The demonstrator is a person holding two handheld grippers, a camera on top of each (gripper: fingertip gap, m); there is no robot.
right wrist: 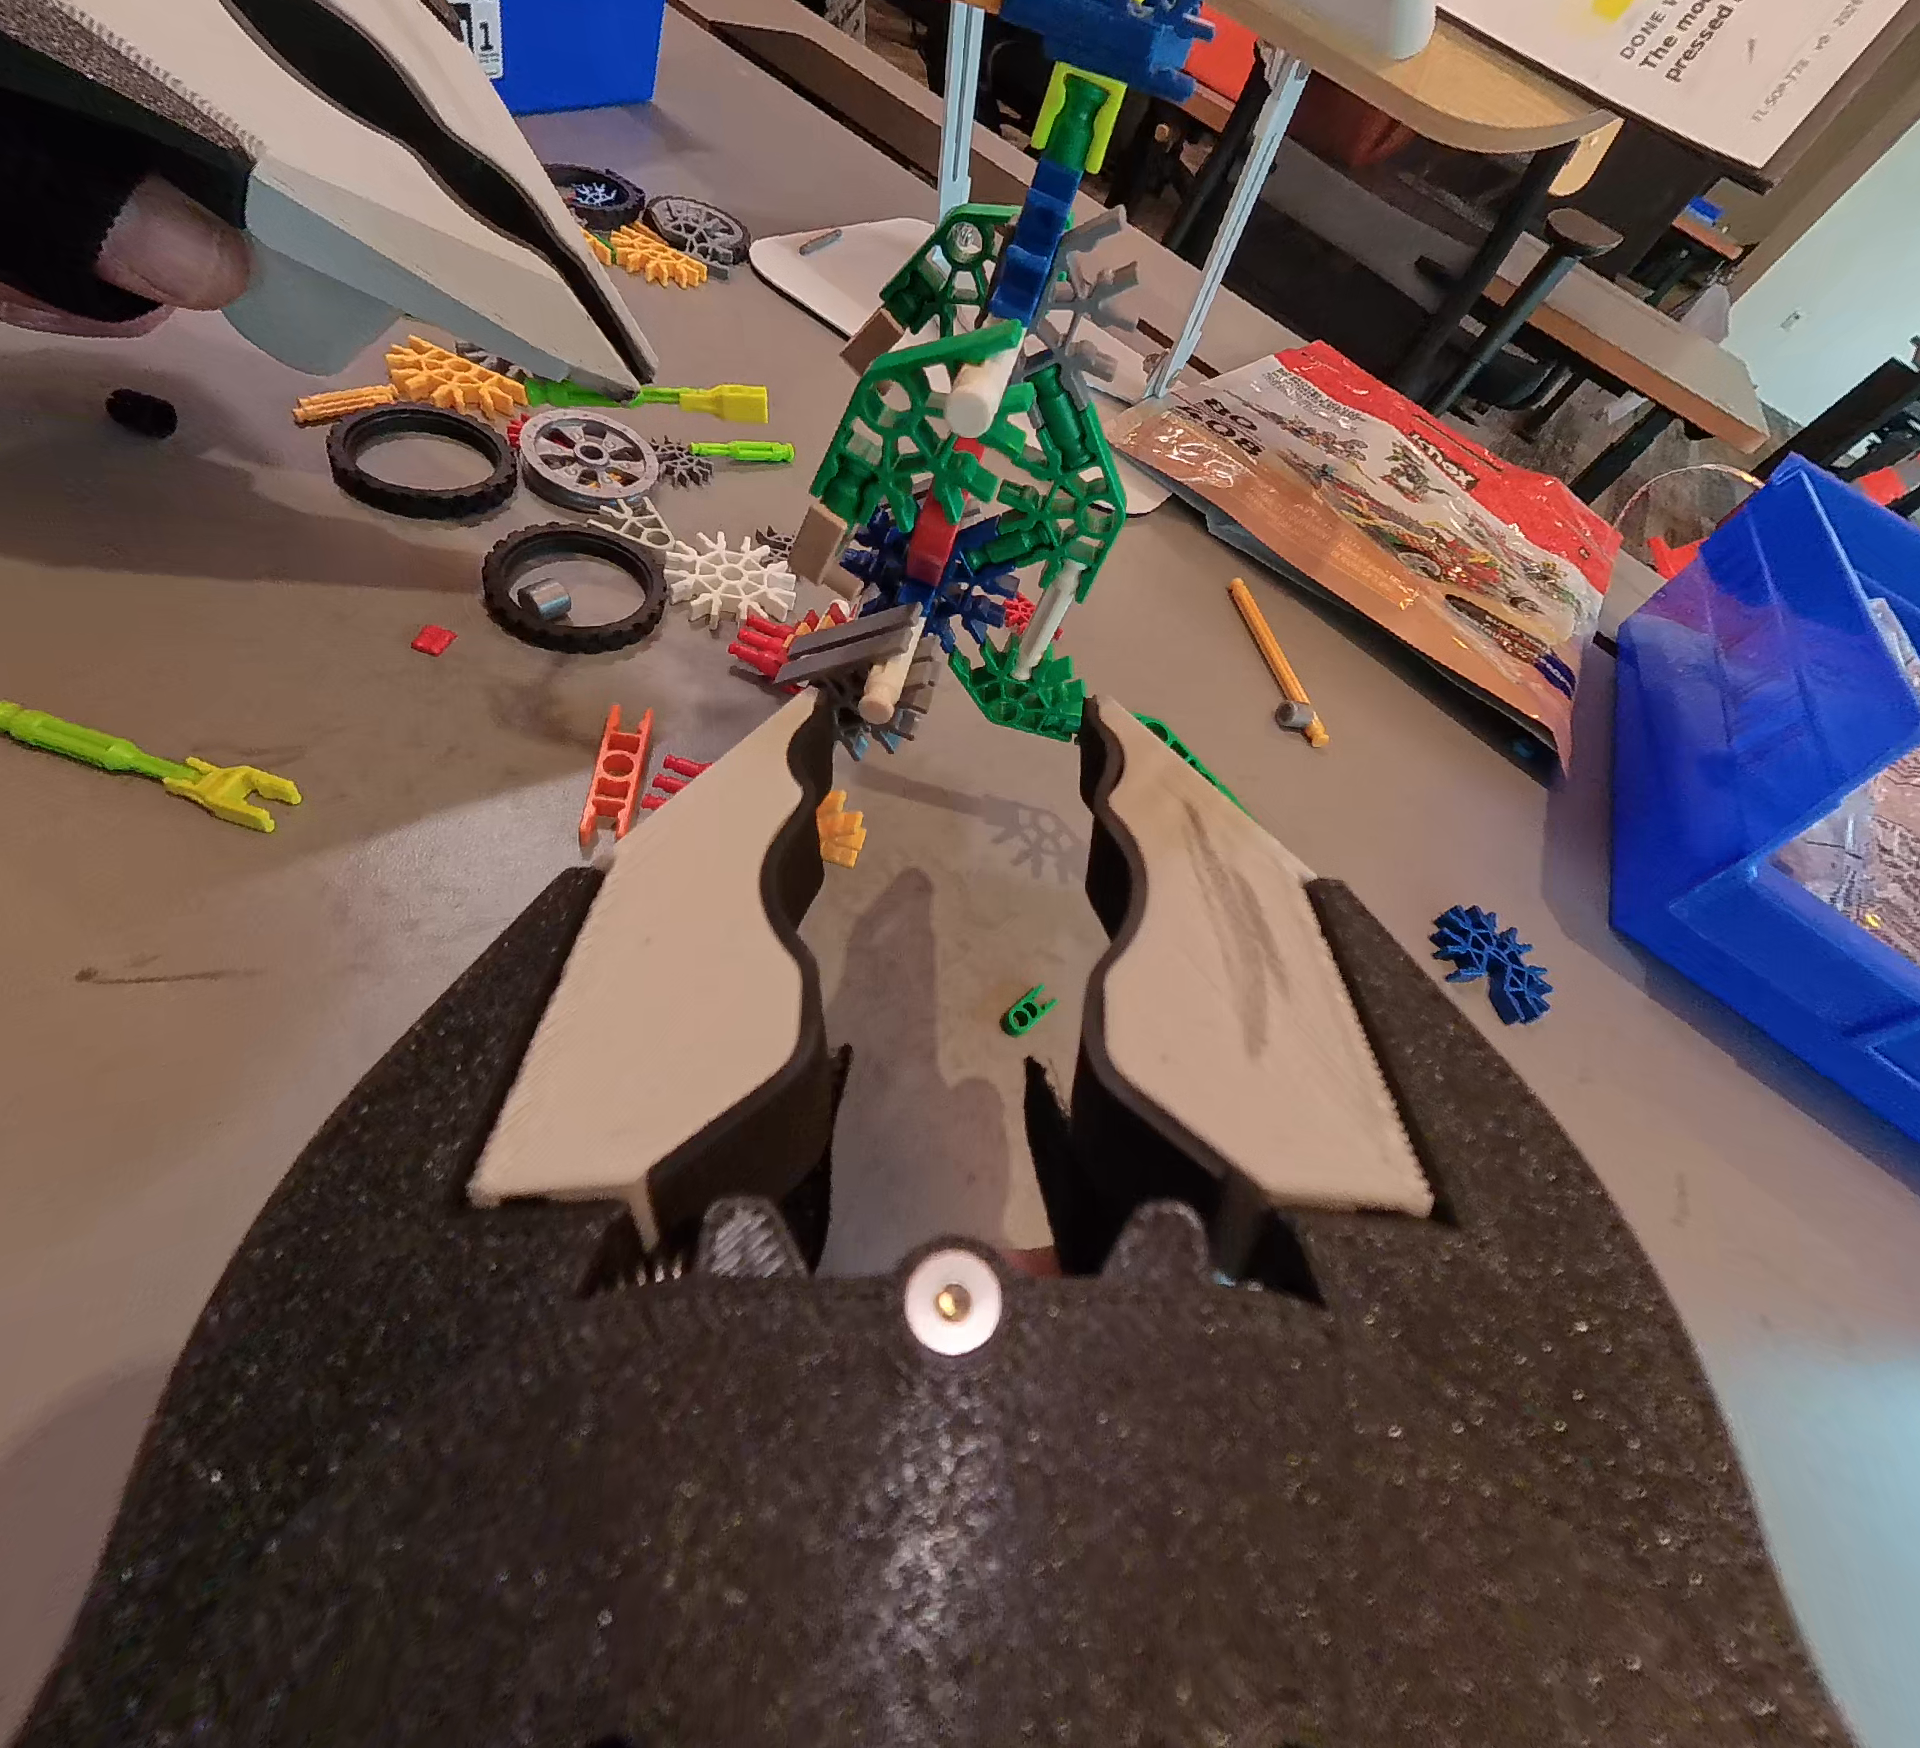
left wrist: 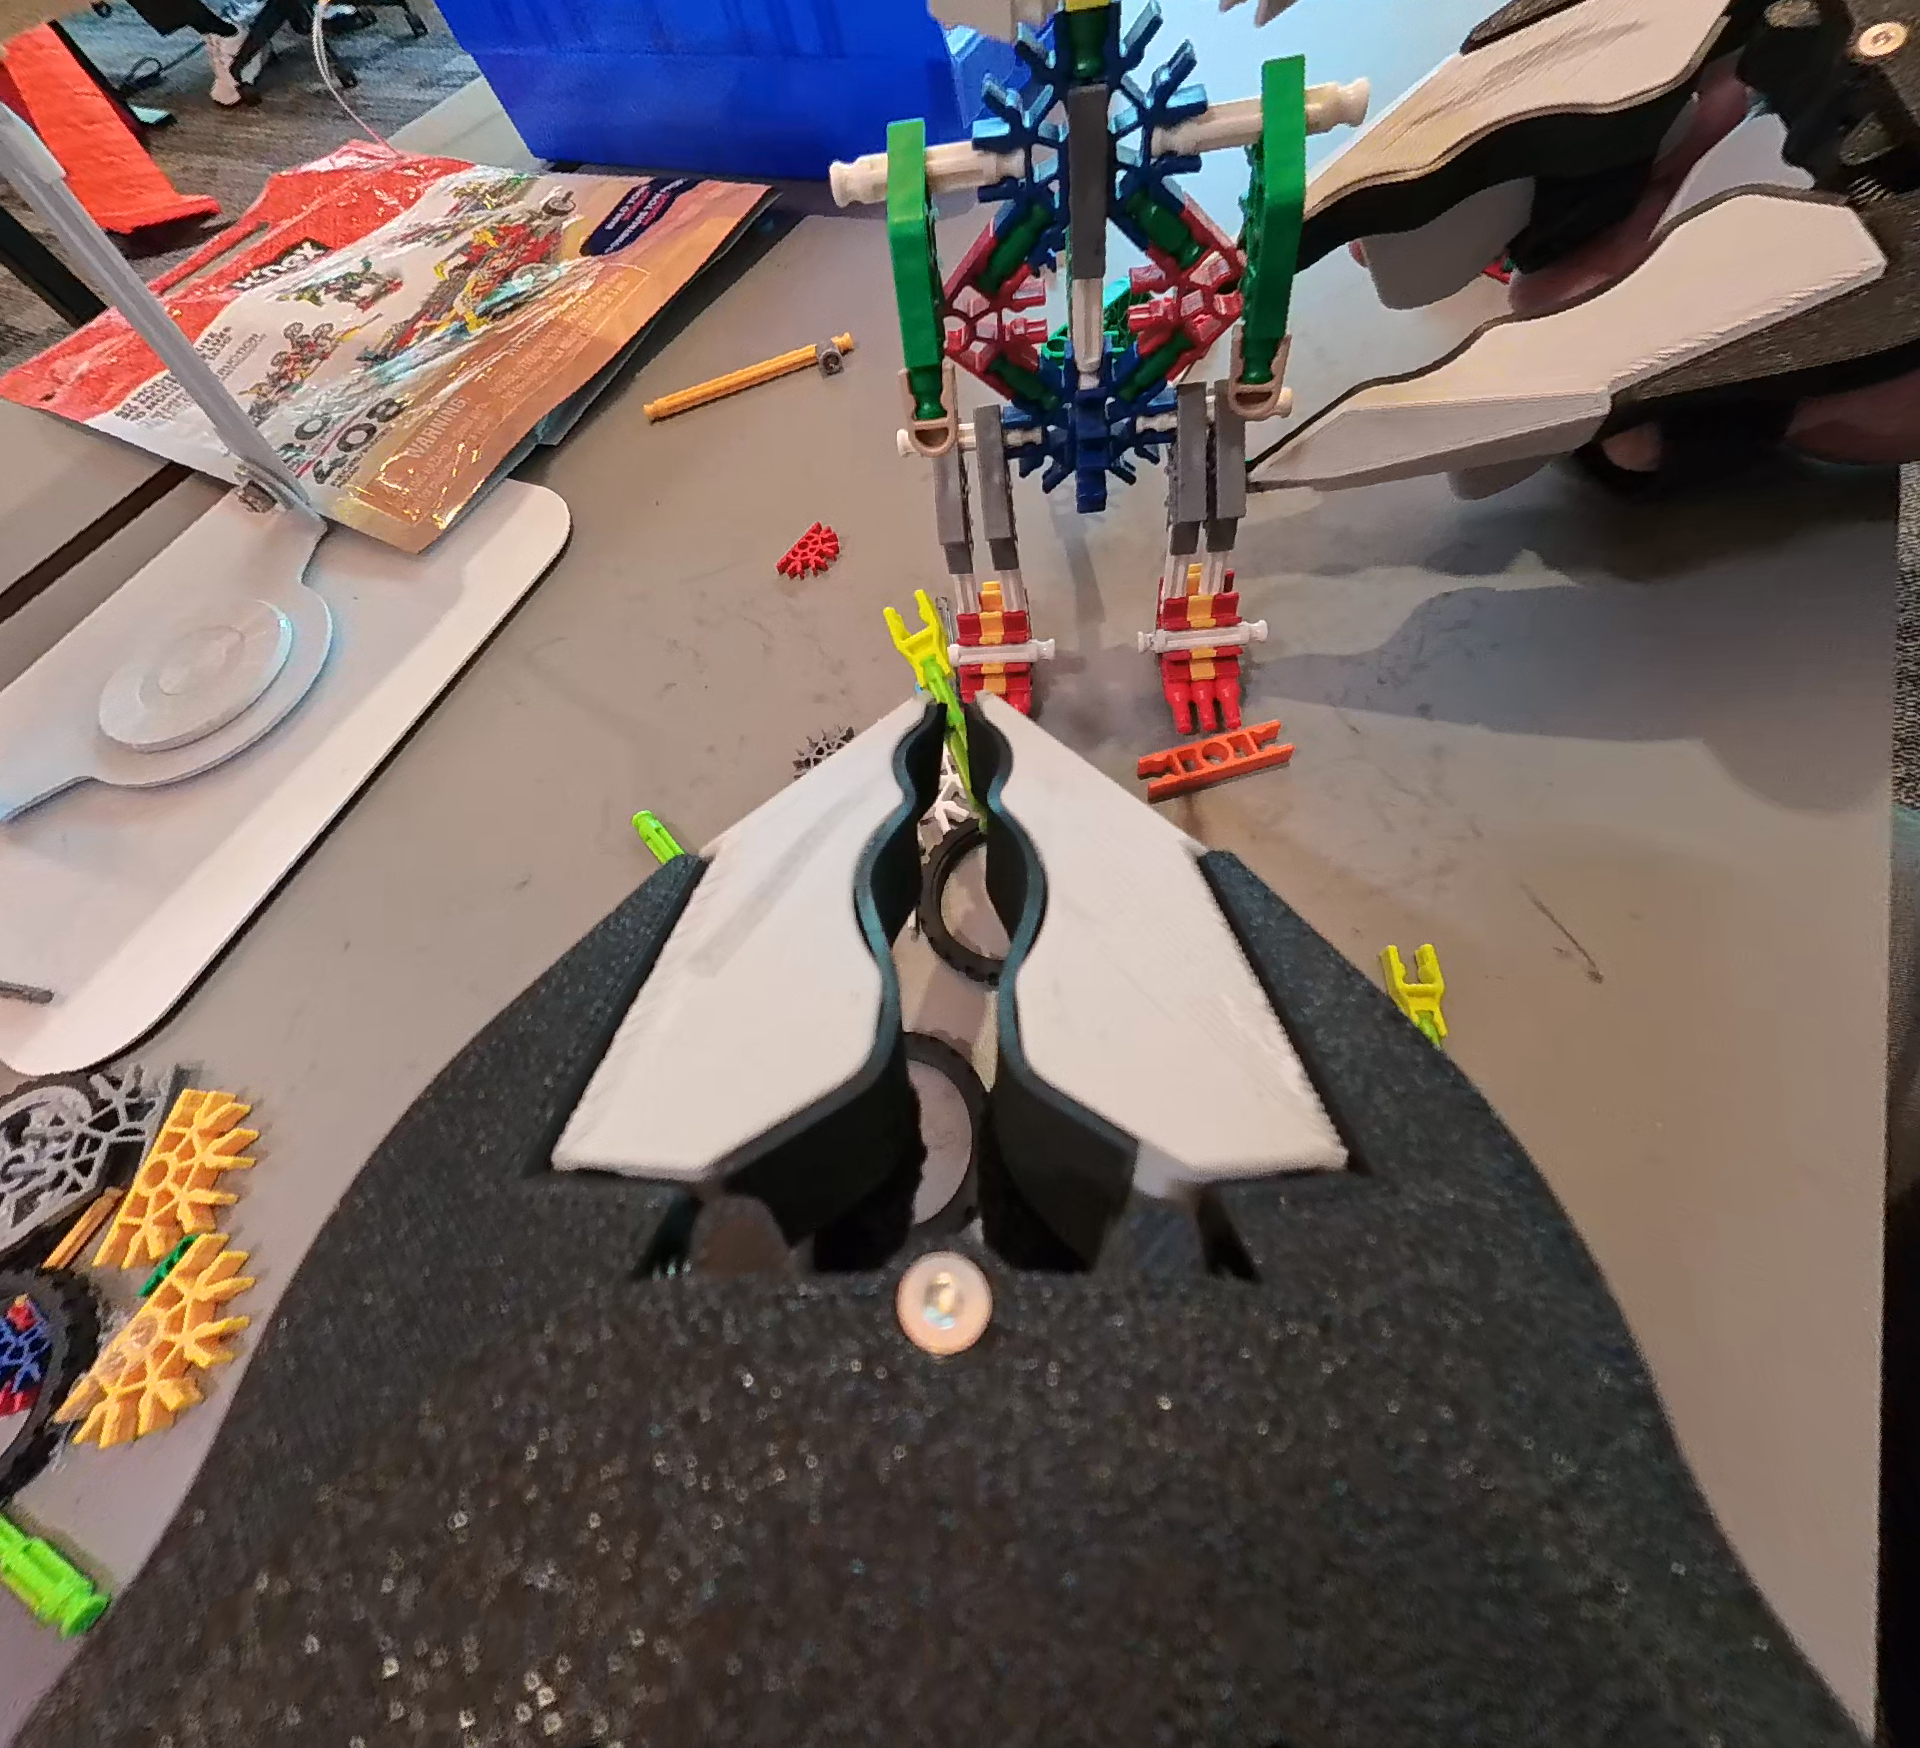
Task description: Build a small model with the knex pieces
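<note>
A rod-and-connector figure (left wrist: 1081, 264) in blue, green, red and grey stands on red feet on the grey table (left wrist: 1558, 867). My left gripper (left wrist: 956, 711) is shut on a lime green rod (left wrist: 940, 690) with a yellow clip (left wrist: 914, 633) at its end, just left of the figure's near foot. The right wrist view shows that gripper (right wrist: 623, 379) holding the rod (right wrist: 665, 396) low over the table. My right gripper (right wrist: 956, 711) is open, its fingertips either side of the figure's lower part (right wrist: 966, 472). In the left wrist view it (left wrist: 1278, 348) sits at the figure's right side.
A blue bin (left wrist: 665, 15) stands behind the figure, another (right wrist: 1766, 763) to the right. A printed bag (left wrist: 364, 316) and a white stand base (left wrist: 208, 659) lie at left. Loose tyres (right wrist: 421, 462), an orange ladder piece (left wrist: 1216, 758), yellow connectors (left wrist: 177, 1179) and rods are scattered around. Left tips to right tips: about 10 cm. From the right gripper's tips to the orange ladder piece (left wrist: 1216, 758) is close to 6 cm. Seen from the right wrist view (right wrist: 611, 766) as well.
</note>
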